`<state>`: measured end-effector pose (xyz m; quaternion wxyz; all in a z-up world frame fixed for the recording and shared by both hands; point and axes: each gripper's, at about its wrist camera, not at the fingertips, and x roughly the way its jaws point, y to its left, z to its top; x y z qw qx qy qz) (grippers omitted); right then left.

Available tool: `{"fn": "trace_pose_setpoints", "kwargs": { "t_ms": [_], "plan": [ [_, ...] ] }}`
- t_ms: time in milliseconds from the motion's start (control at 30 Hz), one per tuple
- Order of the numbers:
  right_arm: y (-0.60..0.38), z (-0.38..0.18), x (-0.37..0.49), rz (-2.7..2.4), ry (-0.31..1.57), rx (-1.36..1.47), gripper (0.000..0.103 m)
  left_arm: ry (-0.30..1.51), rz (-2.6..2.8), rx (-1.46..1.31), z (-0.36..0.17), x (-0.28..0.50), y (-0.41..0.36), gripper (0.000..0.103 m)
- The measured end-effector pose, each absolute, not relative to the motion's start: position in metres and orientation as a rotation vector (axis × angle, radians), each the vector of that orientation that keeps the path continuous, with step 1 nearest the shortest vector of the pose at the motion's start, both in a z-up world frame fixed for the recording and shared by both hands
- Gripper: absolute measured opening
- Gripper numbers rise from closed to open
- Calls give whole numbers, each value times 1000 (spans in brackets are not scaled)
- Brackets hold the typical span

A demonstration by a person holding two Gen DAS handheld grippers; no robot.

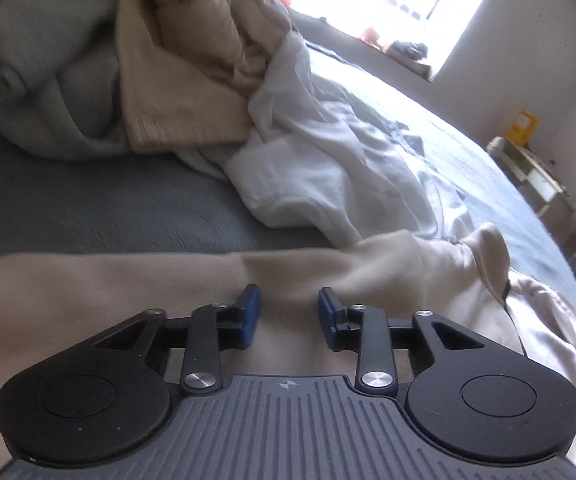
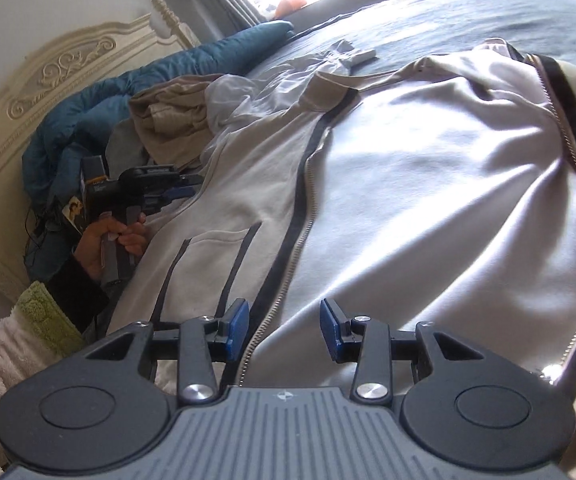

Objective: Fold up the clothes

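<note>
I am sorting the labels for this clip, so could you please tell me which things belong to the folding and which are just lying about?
For the job: cream zip-up hoodie with dark trim; crumpled white garment; beige garment; grey fleece garment.

Lying about: teal quilted blanket; carved cream headboard; green towel; yellow box.

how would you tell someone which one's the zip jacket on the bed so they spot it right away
Start at the grey-blue bed. The zip jacket is the pale garment spread open nearest the right tongs. Unlike the crumpled tan and white clothes heaped by the headboard, it has dark trim, a metal zipper and a front pocket.
</note>
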<state>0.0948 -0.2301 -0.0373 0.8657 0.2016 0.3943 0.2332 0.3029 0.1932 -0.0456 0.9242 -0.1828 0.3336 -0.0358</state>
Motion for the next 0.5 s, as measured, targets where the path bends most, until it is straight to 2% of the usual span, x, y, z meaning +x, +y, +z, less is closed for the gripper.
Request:
{"fn": "trace_pose_setpoints", "kwargs": {
  "t_ms": [200, 333, 500],
  "plan": [
    [-251, -29, 77, 529, 789, 436, 42, 593, -36, -417, -8, 283, 177, 37],
    [-269, -20, 54, 518, 762, 431, 42, 602, -111, -402, 8, 250, 135, 42],
    [-298, -10, 22, 468, 730, 431, 42, 682, -266, -379, 6, 206, 66, 43]
  ]
}}
